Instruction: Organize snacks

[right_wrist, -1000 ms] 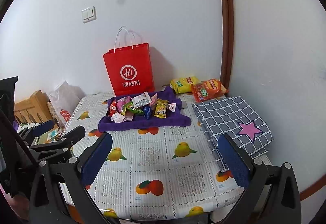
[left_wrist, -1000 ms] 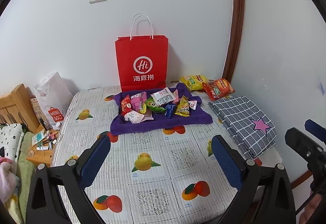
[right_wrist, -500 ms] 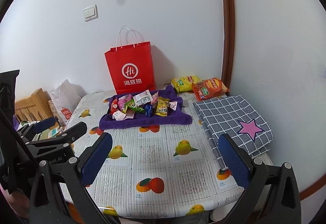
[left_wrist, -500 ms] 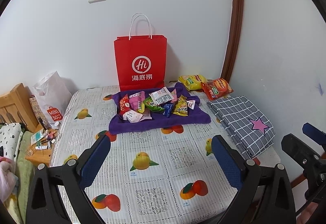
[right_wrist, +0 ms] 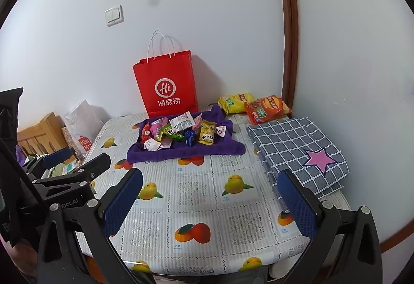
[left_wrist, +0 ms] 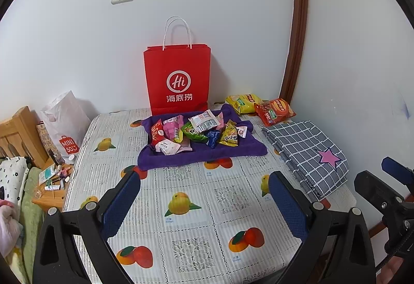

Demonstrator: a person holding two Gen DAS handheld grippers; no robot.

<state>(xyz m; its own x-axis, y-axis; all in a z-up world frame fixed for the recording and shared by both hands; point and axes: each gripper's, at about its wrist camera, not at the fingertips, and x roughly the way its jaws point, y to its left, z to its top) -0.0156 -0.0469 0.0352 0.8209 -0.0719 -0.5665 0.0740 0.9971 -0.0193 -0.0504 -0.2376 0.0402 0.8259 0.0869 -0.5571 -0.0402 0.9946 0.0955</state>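
Several small snack packets (left_wrist: 196, 130) (right_wrist: 178, 131) lie piled on a purple towel (left_wrist: 233, 152) (right_wrist: 222, 148) at the far side of a fruit-print table (left_wrist: 186, 209) (right_wrist: 196, 196). A yellow chip bag (left_wrist: 242, 103) (right_wrist: 234, 101) and an orange chip bag (left_wrist: 274, 112) (right_wrist: 266, 109) lie at the back right. A red paper bag (left_wrist: 178, 79) (right_wrist: 167, 84) stands against the wall. My left gripper (left_wrist: 204, 196) and right gripper (right_wrist: 211, 196) are open and empty, above the table's near edge, well short of the snacks.
A folded grey checked cloth with a pink star (left_wrist: 308, 152) (right_wrist: 300, 147) lies on the table's right side. A white Miniso bag (left_wrist: 66, 123) and a wooden stand with small items (left_wrist: 51, 180) are left of the table. Walls close the back and right.
Both grippers have drawn back a little from the table. The snacks, bags and cloth have not moved.
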